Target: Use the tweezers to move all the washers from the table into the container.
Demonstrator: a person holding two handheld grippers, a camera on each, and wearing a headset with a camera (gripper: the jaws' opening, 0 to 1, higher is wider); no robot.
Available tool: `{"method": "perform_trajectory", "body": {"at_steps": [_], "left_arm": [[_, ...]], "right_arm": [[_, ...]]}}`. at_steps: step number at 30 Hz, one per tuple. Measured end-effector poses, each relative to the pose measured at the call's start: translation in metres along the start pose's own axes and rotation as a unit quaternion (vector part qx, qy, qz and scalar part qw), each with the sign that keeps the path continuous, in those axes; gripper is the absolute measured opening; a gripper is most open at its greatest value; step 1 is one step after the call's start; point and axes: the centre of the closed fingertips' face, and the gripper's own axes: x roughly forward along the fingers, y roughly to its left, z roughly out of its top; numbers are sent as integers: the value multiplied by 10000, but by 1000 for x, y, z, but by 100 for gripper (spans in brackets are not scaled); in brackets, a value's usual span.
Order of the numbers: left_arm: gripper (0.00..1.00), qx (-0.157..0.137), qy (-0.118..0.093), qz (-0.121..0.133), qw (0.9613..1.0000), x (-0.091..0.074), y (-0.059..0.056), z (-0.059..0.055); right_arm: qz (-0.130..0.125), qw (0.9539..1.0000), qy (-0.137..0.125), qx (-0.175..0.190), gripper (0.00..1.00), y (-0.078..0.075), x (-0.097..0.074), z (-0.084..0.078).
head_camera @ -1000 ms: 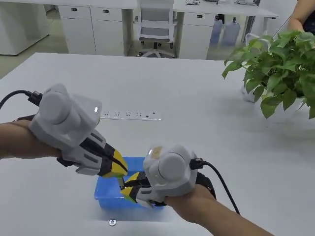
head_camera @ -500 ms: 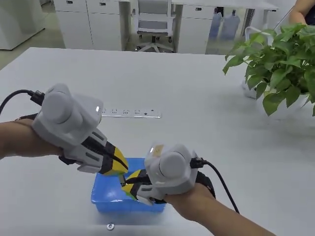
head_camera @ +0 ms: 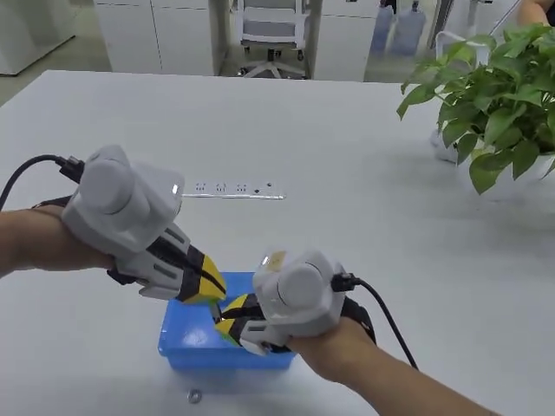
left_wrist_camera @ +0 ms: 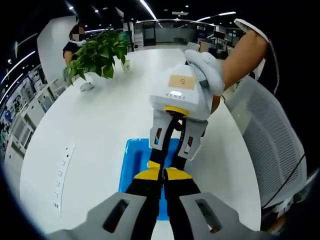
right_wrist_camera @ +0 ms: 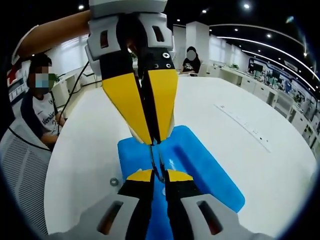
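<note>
Over the blue container (head_camera: 192, 340) my two grippers meet tip to tip. The left gripper (head_camera: 211, 292) comes in from the left and the right gripper (head_camera: 227, 329) from the near side. Thin metal tweezers (right_wrist_camera: 155, 161) run from the left gripper's (right_wrist_camera: 151, 141) shut yellow jaws down into the right gripper's (right_wrist_camera: 153, 176) shut jaws. In the left gripper view its own tips (left_wrist_camera: 163, 174) touch the right gripper (left_wrist_camera: 171, 162) above the container (left_wrist_camera: 131, 162). One washer (head_camera: 194, 396) lies on the table just in front of the container; the same washer (right_wrist_camera: 114, 181) lies left of the container (right_wrist_camera: 205, 172).
A white power strip (head_camera: 234, 189) lies on the table beyond the grippers. A potted green plant (head_camera: 499, 104) stands at the far right. Cables trail from both grippers. Office chairs and cabinets stand past the table's far edge, and a seated person (right_wrist_camera: 42, 107) is off to the side.
The head camera has tilted, so the whole scene sits slightly higher. Both grippers stay tip to tip over the container, with no clear move of their own.
</note>
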Motion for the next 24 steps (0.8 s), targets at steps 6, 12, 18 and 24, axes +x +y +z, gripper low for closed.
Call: {"method": "perform_trajectory", "body": {"at_steps": [6, 12, 18, 24], "left_arm": [[5, -18, 11, -20, 10000, 4, 4, -3], [5, -29, -2, -51, 10000, 7, 6, -4], [5, -16, 25, -82, 10000, 9, 6, -5], [5, -2, 32, -70, 10000, 6, 5, -4]], "right_arm": [[8, 10000, 43, 46, 10, -3, 3, -4], [5, 10000, 74, 51, 10, -6, 4, -7], [16, 9999, 91, 79, 10, -6, 6, -9], [5, 10000, 67, 59, 10, -5, 6, -6]]}}
